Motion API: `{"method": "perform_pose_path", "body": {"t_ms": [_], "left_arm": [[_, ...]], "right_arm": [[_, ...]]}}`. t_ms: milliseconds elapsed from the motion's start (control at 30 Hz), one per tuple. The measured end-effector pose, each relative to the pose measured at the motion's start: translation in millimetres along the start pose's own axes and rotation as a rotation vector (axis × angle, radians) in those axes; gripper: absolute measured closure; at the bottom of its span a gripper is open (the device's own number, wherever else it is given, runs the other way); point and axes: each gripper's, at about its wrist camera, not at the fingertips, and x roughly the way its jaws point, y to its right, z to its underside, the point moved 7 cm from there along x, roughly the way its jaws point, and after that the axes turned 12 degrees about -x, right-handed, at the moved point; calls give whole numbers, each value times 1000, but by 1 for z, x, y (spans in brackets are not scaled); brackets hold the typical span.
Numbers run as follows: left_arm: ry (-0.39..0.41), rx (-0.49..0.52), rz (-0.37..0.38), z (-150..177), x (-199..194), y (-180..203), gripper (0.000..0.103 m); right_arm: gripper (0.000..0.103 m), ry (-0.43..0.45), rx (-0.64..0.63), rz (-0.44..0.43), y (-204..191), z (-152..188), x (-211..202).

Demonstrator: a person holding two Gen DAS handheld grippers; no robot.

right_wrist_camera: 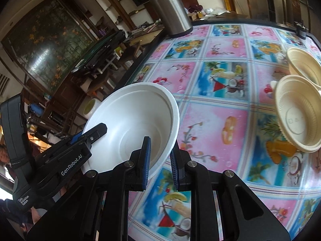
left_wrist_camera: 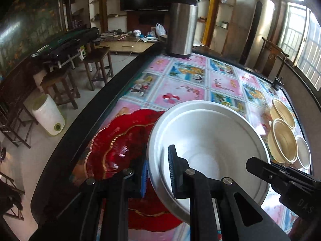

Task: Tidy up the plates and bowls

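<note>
Both grippers hold one large white bowl by its rim, above the table. My left gripper is shut on the rim's left side, and its tip shows in the right wrist view as the left gripper. My right gripper is shut on the opposite rim of the white bowl, and its finger shows in the left wrist view as the right gripper. A red scalloped glass plate lies on the table, partly under the bowl.
Two cream ribbed bowls and a small white bowl sit at the table's right side. A steel thermos stands at the far edge. The patterned tablecloth covers the table. Stools stand on the floor to the left.
</note>
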Motion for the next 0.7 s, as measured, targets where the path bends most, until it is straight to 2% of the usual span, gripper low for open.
{"method": "perform_pose_path", "body": {"t_ms": [367, 467, 700], "left_arm": [[-19, -63, -41, 2, 20, -45, 86], [-39, -83, -33, 3, 27, -52, 86], [-30, -90, -41, 5, 33, -59, 86]], "right_arm": [[84, -68, -38, -17, -32, -3, 48], [84, -87, -52, -7, -35, -3, 57], [84, -105, -49, 3, -35, -2, 72]]}}
